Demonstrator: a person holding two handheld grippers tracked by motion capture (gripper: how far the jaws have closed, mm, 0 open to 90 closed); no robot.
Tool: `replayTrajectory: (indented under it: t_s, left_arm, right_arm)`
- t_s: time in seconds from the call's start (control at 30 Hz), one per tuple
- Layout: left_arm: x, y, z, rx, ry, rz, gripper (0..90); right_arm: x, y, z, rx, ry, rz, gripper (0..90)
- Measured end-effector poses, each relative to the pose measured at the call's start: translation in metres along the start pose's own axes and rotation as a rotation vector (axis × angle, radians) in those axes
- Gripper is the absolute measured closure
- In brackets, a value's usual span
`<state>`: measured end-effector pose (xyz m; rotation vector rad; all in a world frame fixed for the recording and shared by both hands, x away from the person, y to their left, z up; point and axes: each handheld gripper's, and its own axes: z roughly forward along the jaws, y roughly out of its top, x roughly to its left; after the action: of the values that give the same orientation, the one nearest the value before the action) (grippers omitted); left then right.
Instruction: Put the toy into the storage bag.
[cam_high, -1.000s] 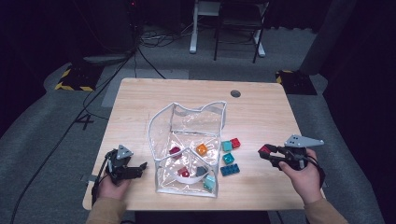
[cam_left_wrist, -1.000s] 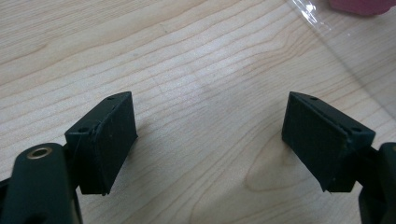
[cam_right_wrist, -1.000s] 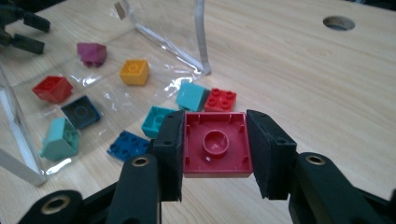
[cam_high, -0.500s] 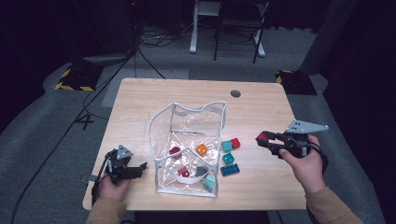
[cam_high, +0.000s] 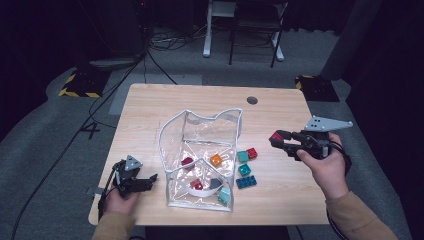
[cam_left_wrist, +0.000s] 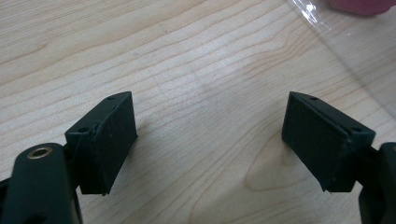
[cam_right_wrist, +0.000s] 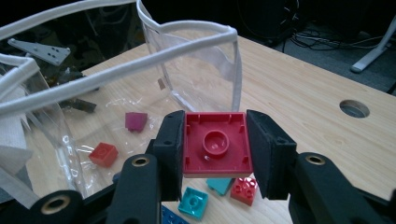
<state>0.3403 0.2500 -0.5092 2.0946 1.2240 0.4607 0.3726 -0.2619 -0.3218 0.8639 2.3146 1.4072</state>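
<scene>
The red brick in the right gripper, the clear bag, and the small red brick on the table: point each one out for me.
red brick (cam_right_wrist: 215, 143): right gripper view, its hollow underside between the jaws.
clear bag (cam_high: 200, 115): high view, the white rim at its back edge.
small red brick (cam_high: 252, 153): high view, its studded top, right of the bag.

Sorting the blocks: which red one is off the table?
The red block clamped in the right hand-held gripper, held above the table; the other red blocks lie down.

I see the wooden bench (cam_high: 150, 110) carrying a clear pouch (cam_high: 210, 130) and 4 loose bricks (cam_high: 245, 170) beside it.
</scene>
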Motion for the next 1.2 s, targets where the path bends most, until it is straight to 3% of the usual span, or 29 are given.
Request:
replayTrajectory:
  t_s: [0.3, 0.77, 1.2]
  left_arm:
    - [0.000, 0.000, 0.000, 0.000, 0.000, 0.000, 18.2]
    - [0.000, 0.000, 0.000, 0.000, 0.001, 0.001, 18.2]
    - [0.000, 0.000, 0.000, 0.000, 0.001, 0.000, 18.2]
  right_arm:
    - [0.007, 0.021, 0.012, -0.008, 0.029, -0.023, 59.2]
    - [0.030, 0.058, 0.044, -0.009, 0.094, -0.075, 59.2]
    - [0.048, 0.078, 0.074, 0.004, 0.146, -0.096, 59.2]
